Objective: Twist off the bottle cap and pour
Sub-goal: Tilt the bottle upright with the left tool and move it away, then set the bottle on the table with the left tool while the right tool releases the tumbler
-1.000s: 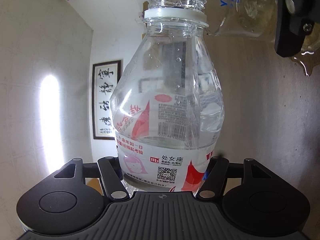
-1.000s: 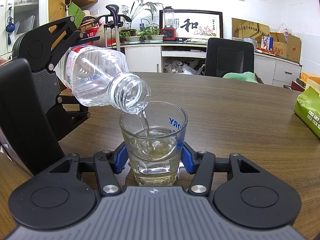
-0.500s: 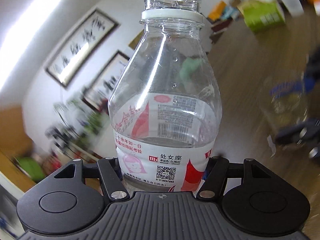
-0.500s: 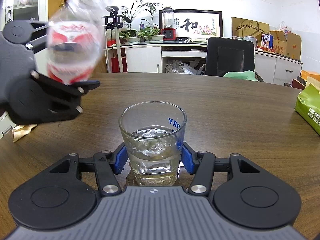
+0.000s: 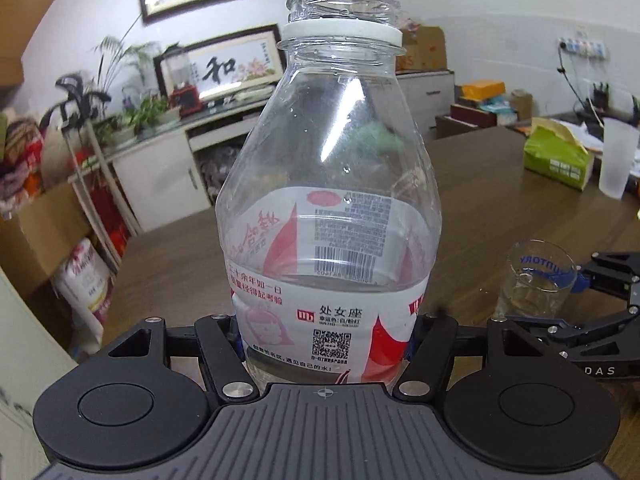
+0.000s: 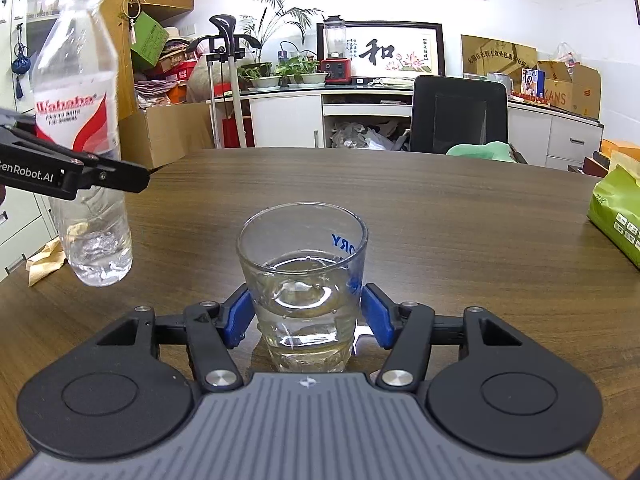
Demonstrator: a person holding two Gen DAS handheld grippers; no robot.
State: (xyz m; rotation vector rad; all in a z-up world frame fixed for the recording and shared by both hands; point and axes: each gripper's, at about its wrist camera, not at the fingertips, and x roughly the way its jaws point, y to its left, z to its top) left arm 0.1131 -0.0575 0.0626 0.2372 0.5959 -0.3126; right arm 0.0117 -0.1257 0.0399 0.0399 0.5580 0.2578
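Glass (image 6: 302, 276) holds water; uncapped bottle (image 5: 328, 208) (nearly upright) keeps little.

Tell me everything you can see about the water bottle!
The water bottle is clear, thin plastic with a white and red label and a white ring under its threaded neck. Its cap is off, so the mouth is open. A little water sits in the bottom. It stands almost upright in the air, above the brown table, left of the glass. The left gripper is clamped around its lower part; nothing else touches it.
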